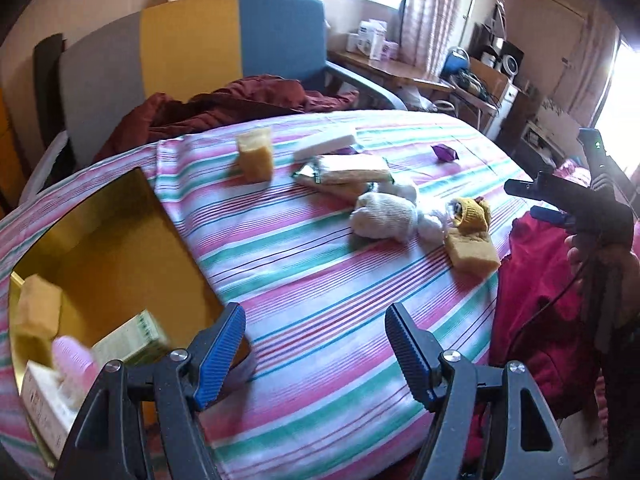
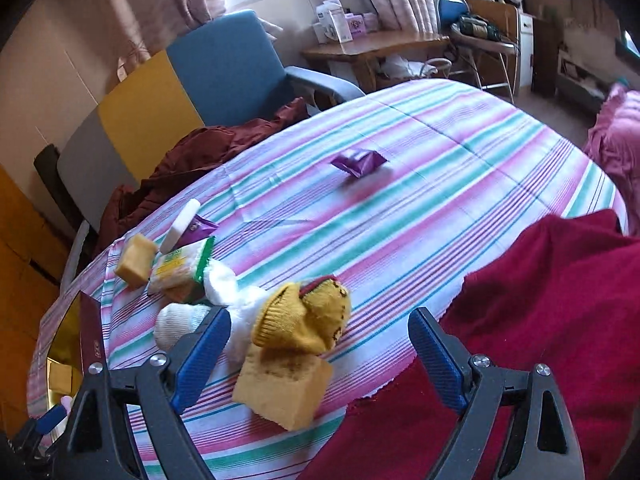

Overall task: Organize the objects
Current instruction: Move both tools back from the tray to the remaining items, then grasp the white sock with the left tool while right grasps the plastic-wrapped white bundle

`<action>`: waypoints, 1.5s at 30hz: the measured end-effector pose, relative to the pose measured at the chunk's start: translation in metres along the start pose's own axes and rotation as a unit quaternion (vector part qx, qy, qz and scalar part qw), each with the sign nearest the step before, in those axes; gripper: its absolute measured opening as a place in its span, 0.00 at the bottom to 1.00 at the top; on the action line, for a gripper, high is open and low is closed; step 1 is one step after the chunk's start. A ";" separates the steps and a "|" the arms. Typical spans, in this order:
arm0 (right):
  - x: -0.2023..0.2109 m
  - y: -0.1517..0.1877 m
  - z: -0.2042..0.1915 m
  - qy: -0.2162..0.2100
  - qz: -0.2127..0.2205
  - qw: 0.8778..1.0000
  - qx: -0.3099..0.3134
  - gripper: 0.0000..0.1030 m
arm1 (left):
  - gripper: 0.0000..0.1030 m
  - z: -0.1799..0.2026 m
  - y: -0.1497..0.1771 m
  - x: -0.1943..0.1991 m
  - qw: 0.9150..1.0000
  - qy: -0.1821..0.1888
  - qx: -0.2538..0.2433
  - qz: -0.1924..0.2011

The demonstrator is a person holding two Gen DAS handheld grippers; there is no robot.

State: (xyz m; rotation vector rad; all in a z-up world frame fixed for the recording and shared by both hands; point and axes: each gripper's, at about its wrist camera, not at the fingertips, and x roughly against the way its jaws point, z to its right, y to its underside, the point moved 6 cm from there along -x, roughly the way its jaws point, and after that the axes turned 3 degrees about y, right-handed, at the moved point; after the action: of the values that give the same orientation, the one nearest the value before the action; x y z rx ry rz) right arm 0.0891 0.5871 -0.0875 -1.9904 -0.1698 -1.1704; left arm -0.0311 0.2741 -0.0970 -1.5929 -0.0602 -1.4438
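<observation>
Evidently the yellow sock [image 2: 308, 316] is soft and light — best pinched mid-bundle; both the right gripper [image 2: 320, 344] and left gripper [image 1: 316, 344] are spread, empty.

Left wrist view: set low over the near edge of the pink, green and white striped tablecloth [image 1: 320, 280], close to the cloth, facing across it toward the grey, yellow and blue panelled chair [image 1: 192, 60]. Right wrist view: also low and close, further right along the same cloth [image 2: 420, 184], angled left toward that chair [image 2: 192, 80]. Shared by both: the chair, the cloth, the yellow knitted sock [image 1: 472, 210] [image 2: 304, 316].
</observation>
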 end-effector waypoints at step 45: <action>-0.032 0.015 -0.133 -0.098 -0.076 0.889 0.440 0.89 | 0.69 0.024 -0.044 -0.136 0.993 0.093 0.028 -0.063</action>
State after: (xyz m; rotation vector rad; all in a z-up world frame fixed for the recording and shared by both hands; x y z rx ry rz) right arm -0.0114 0.4935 -0.0877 -1.2739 -0.8196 -0.7588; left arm -0.0802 0.3863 -0.1749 -1.4245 -0.0936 -1.6677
